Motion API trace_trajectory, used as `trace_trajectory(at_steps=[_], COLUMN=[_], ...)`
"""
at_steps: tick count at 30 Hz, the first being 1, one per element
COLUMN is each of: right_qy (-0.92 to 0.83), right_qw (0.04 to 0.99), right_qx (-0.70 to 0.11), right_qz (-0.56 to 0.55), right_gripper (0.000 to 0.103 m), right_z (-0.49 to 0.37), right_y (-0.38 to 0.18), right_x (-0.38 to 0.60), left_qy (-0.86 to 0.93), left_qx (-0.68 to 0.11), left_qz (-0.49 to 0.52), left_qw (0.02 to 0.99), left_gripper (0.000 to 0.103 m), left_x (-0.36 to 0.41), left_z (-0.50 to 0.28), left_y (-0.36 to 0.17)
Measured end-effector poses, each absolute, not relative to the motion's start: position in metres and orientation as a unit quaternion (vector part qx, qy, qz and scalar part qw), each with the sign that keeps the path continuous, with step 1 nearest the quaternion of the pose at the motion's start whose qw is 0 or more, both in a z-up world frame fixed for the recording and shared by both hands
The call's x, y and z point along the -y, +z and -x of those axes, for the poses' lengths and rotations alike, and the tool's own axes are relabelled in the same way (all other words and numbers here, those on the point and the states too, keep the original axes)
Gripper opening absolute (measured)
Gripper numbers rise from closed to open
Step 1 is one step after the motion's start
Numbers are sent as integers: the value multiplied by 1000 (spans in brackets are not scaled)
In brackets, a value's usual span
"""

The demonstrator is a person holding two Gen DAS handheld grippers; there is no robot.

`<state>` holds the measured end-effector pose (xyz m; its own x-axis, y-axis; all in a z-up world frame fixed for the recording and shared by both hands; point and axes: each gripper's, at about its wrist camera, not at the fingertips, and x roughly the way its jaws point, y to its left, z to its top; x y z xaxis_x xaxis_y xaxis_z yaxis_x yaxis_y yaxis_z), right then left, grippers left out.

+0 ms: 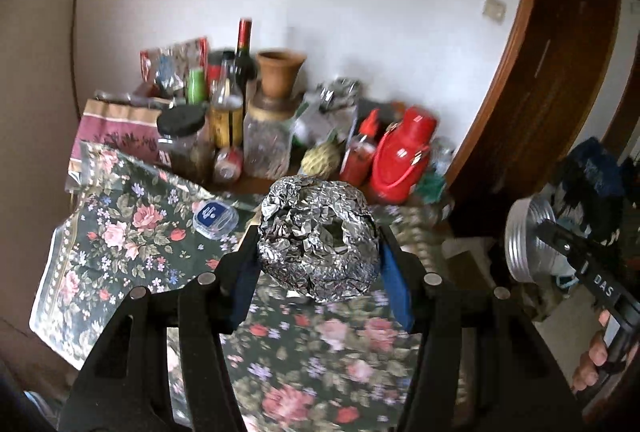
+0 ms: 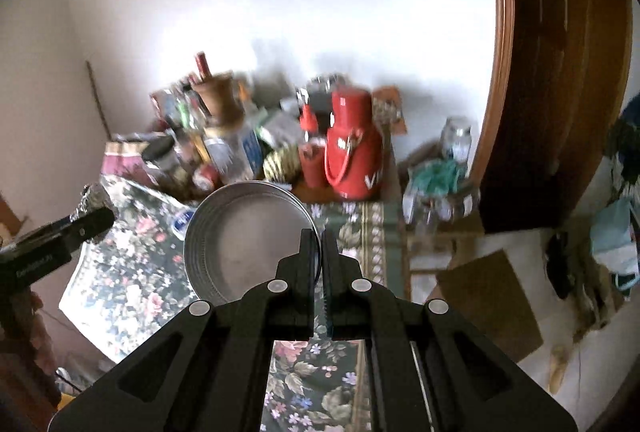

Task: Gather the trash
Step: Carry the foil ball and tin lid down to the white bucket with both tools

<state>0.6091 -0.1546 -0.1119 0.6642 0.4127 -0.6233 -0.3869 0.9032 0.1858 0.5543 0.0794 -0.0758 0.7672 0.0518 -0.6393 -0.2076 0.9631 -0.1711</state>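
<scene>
My left gripper [image 1: 318, 244] is shut on a crumpled ball of aluminium foil [image 1: 318, 238] and holds it above the floral tablecloth [image 1: 132, 244]. The foil ball also shows at the left edge of the right wrist view [image 2: 90, 197]. My right gripper [image 2: 318, 236] is shut on the rim of a round silver metal lid [image 2: 248, 236], held above the table. The lid also shows at the right of the left wrist view [image 1: 528, 236], with the right gripper [image 1: 560, 238] clamped on it.
A small clear box with a blue label [image 1: 214, 218] lies on the cloth. The back of the table is crowded: a wine bottle [image 1: 244, 51], jars, a clay pot [image 1: 280, 71], a red thermos [image 1: 402, 155]. A wooden door frame [image 1: 560, 71] stands at the right, with cardboard [image 2: 488, 296] on the floor.
</scene>
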Motion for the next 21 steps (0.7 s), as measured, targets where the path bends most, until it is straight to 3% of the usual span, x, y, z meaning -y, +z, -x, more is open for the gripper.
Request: trace_trajectory(at_steps=[11,21], right_qy=[230,179], right_qw=[935,950], right_qx=[-270,-252], right_qz=[-30,-41], right_gripper=[3,3], right_z=[-536,-437], right_y=[-57,-46], right_x=[180,173], left_qy=[53,0], left_qx=[-269,-247], left_qz=[79,60], left_qw=[959,967], left_gripper=[55,55], left_x=[-39,-50], left_z=[-468,-375], left_y=[-20,-8])
